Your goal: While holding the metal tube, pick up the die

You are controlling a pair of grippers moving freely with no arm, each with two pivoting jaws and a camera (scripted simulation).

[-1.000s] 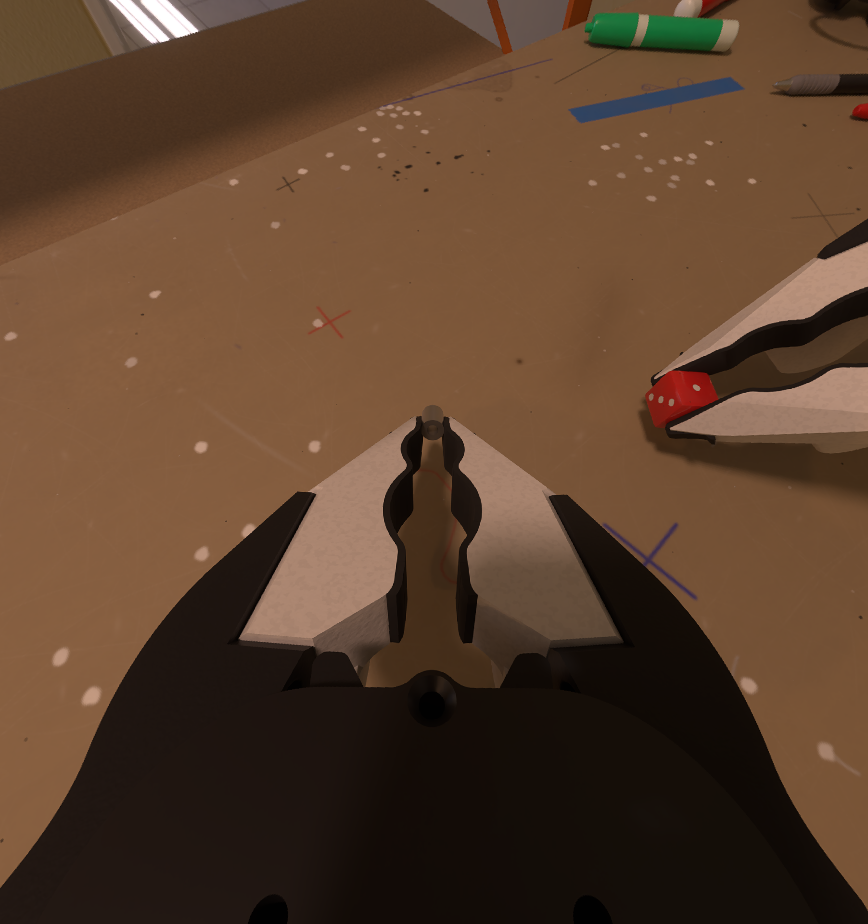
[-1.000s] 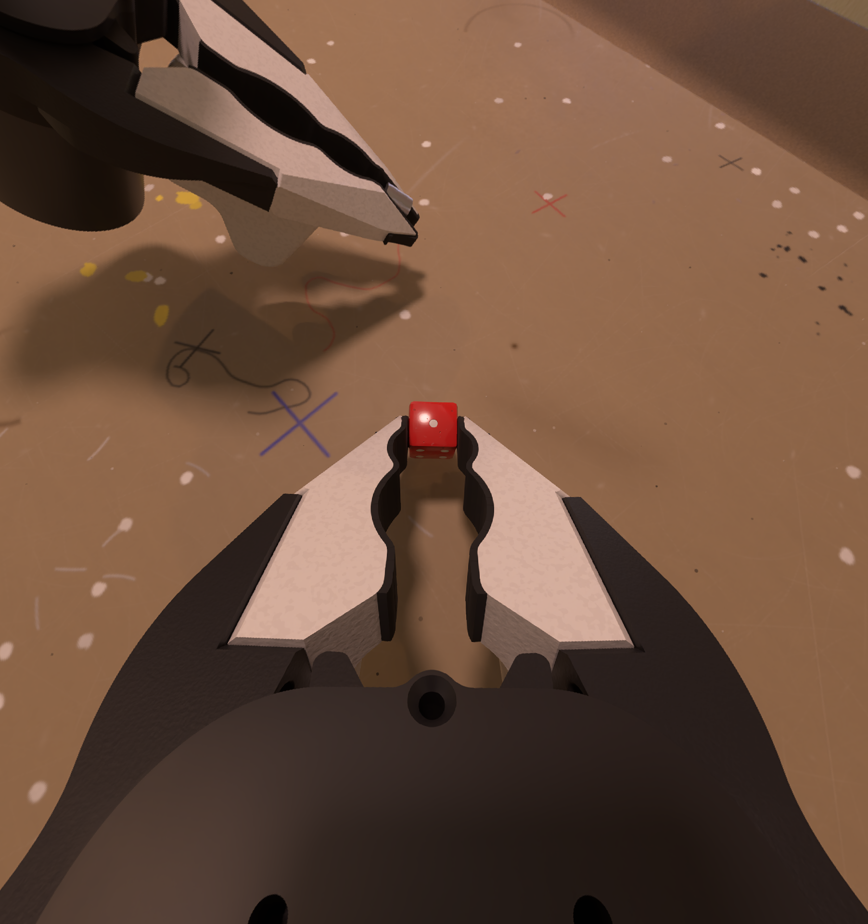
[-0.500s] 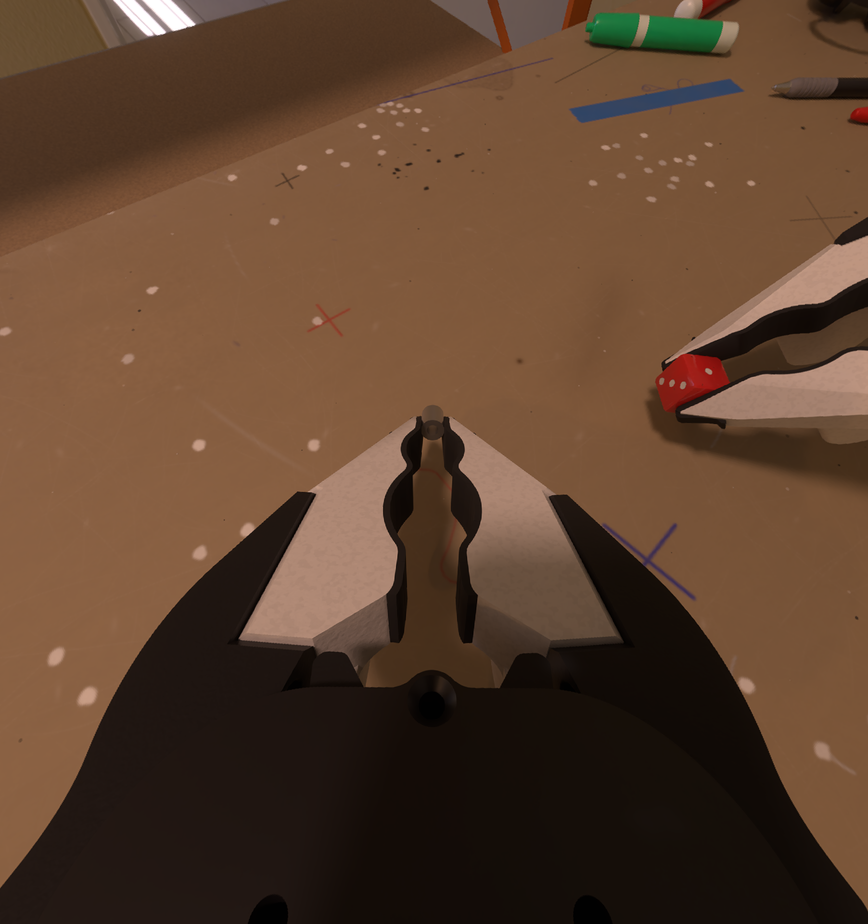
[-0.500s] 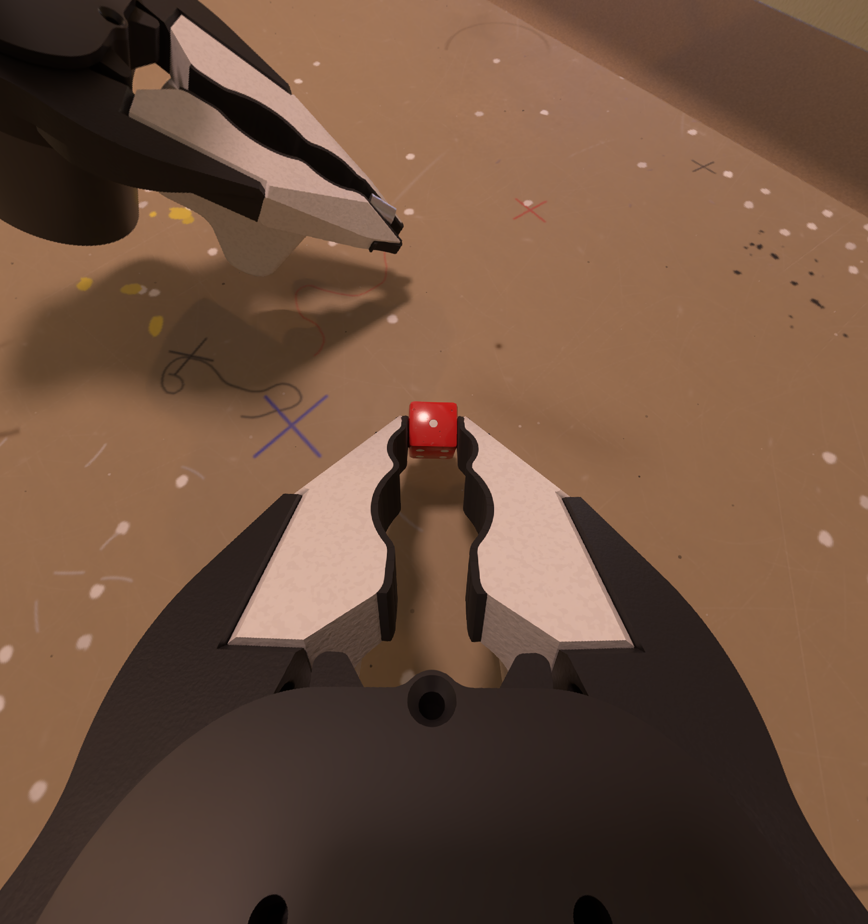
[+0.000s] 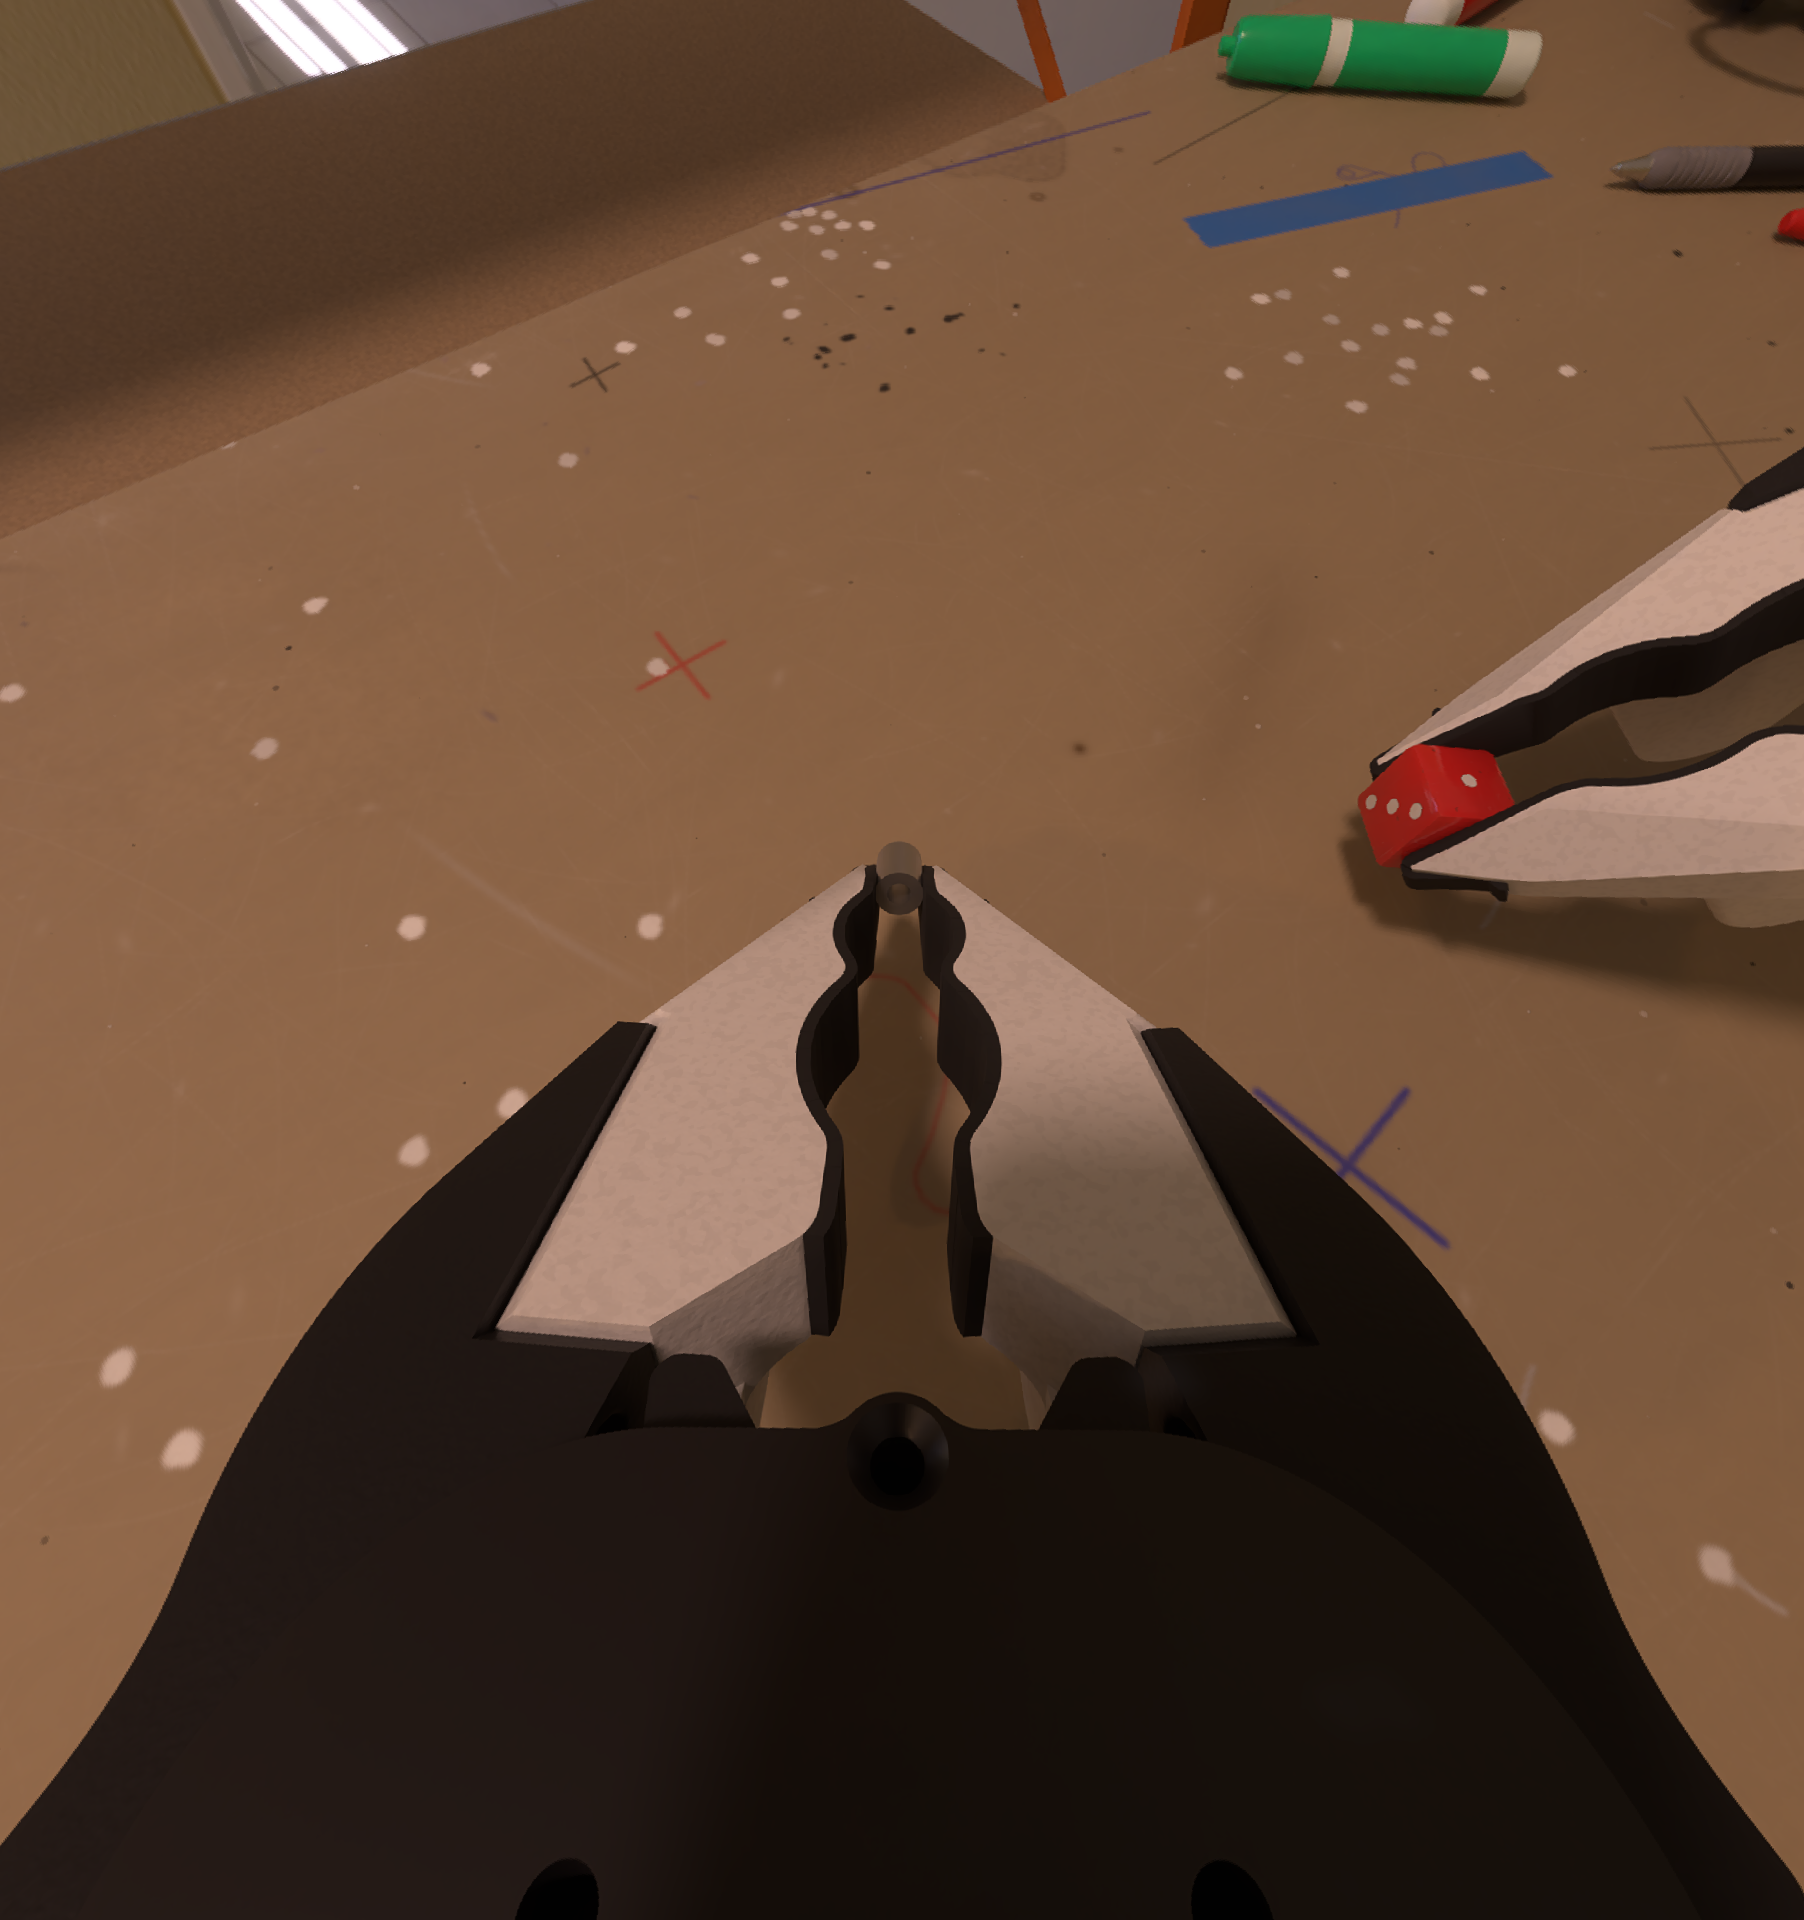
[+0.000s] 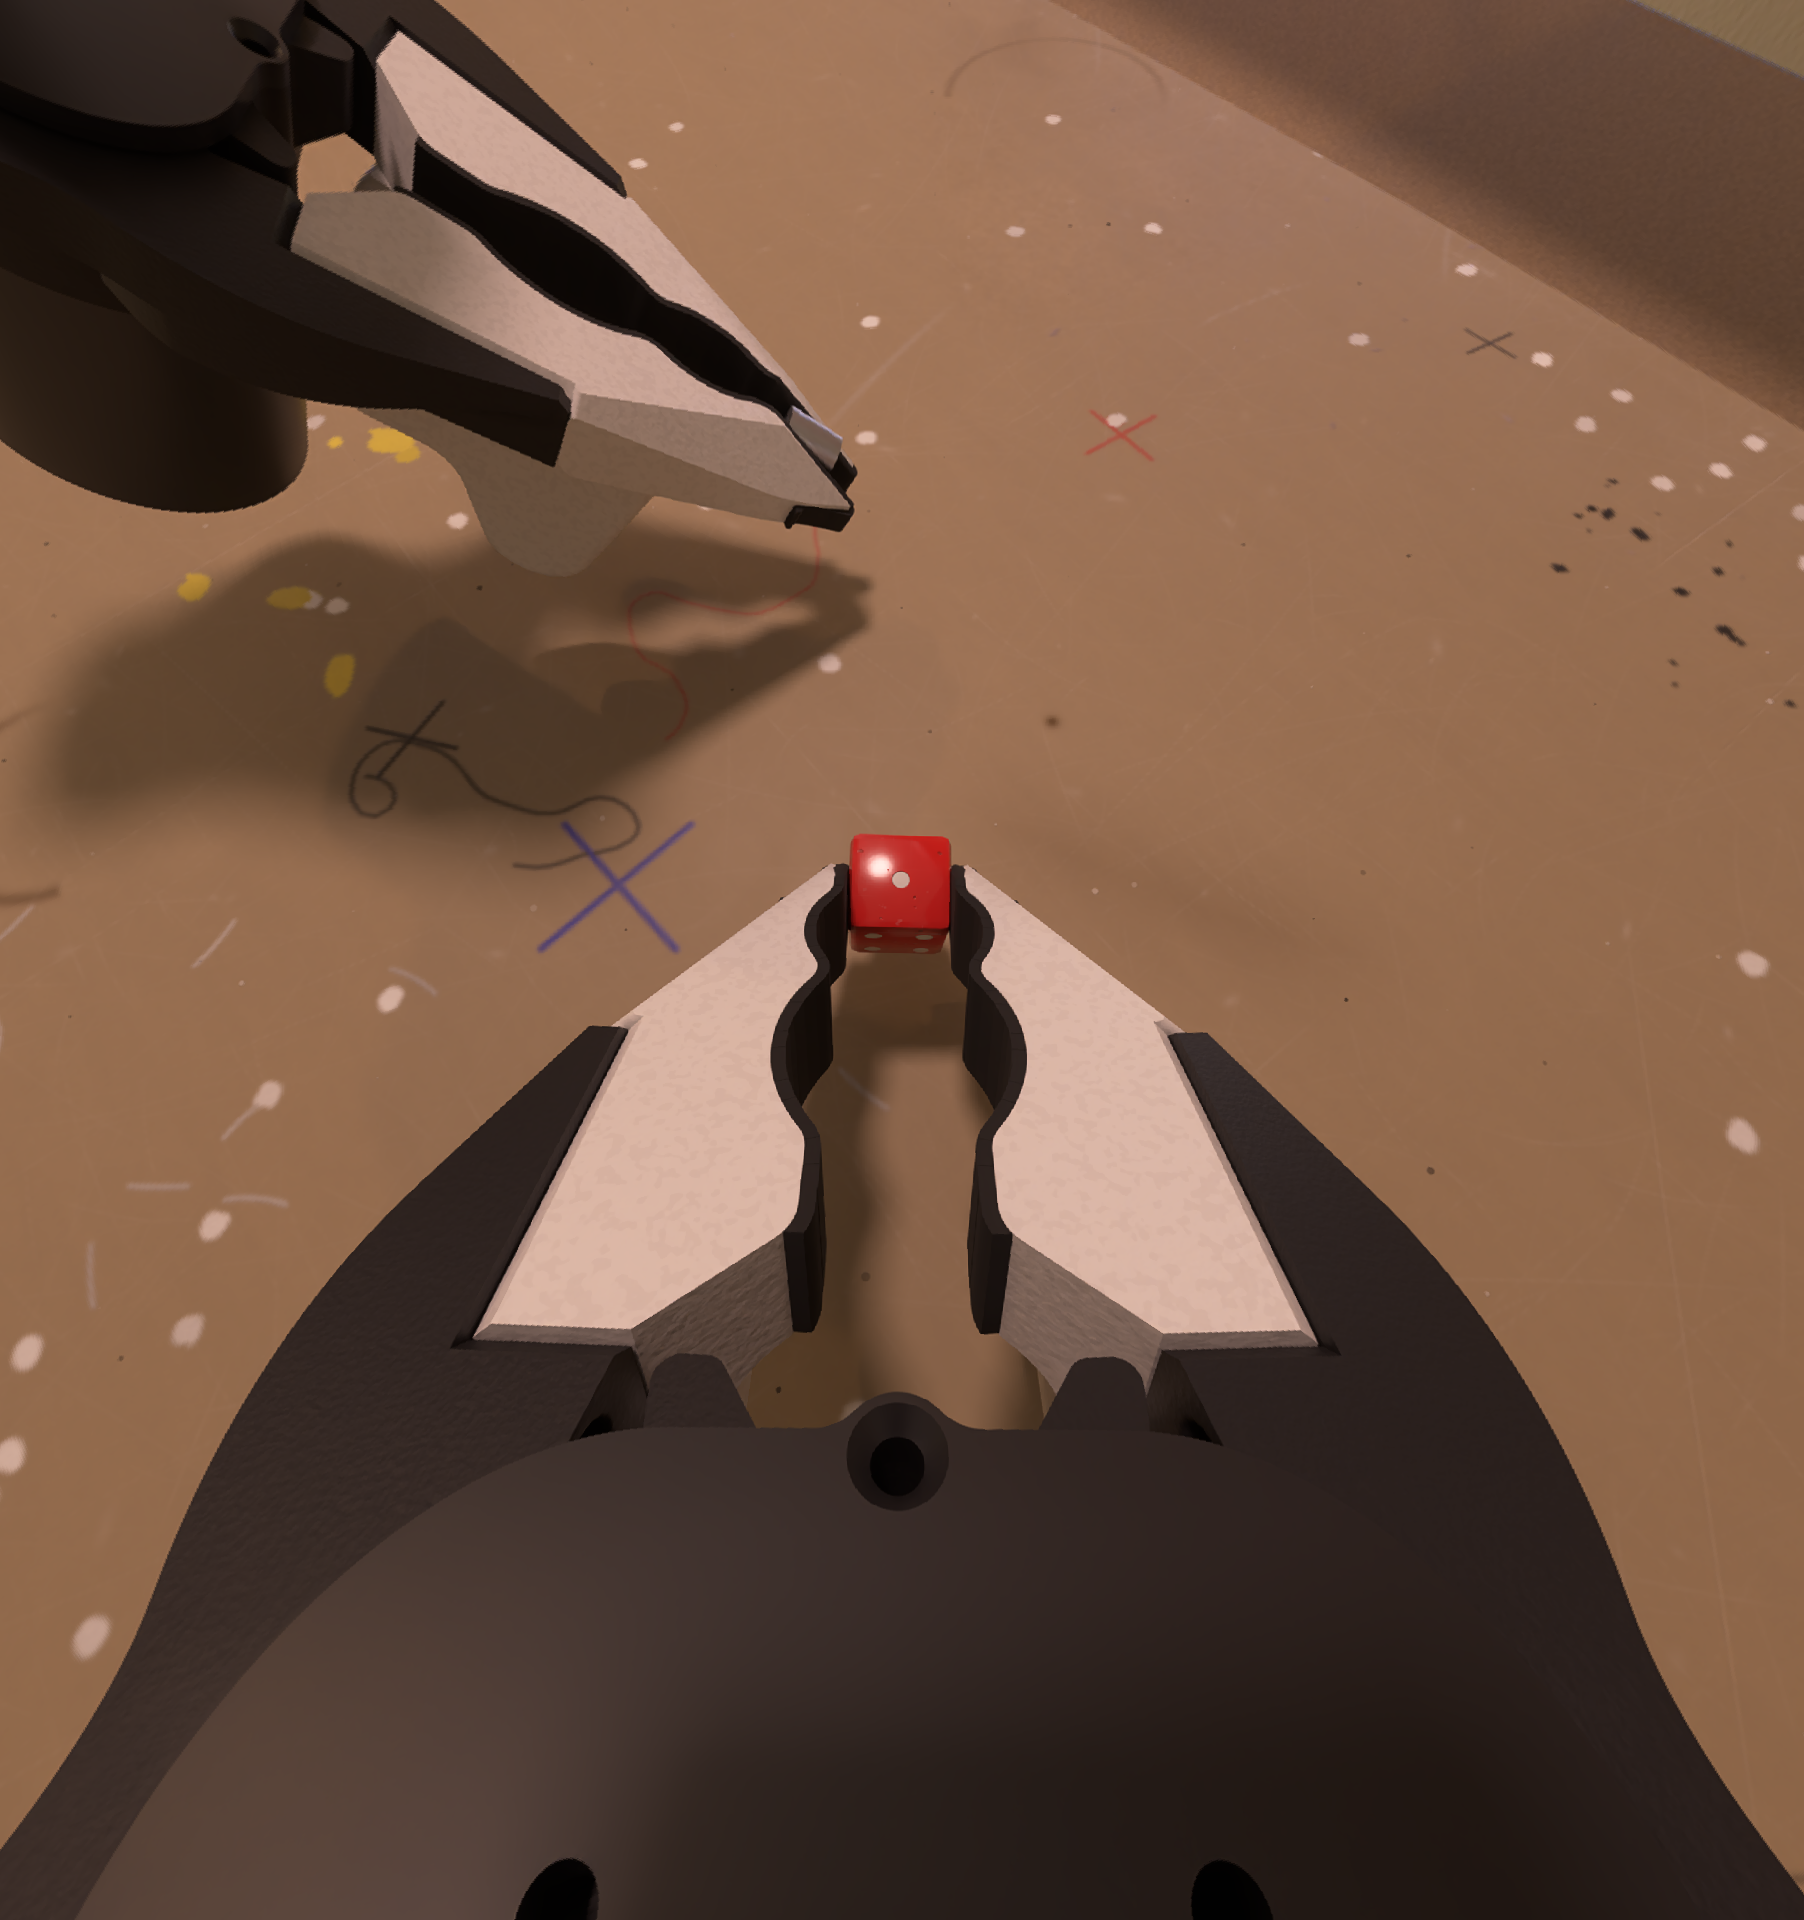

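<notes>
Left wrist view: metal tube [image 5: 898,878] is pinched at the left gripper [image 5: 898,883] tips, unchanged. Far right, the die [image 5: 1430,802] is clamped in the right gripper [image 5: 1438,821], raised slightly versus a second ago.

Right wrist view: die [image 6: 899,891] is held between the tips, its shadow beneath on the surface [image 6: 1293,790]. Lift judged underway.

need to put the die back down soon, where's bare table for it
Bare brown tabletop spreads around the red cross mark, ahead of the left hand-held gripper. The far right corner is crowded: green marker, blue tape strip, grey-tipped black pen.
</notes>
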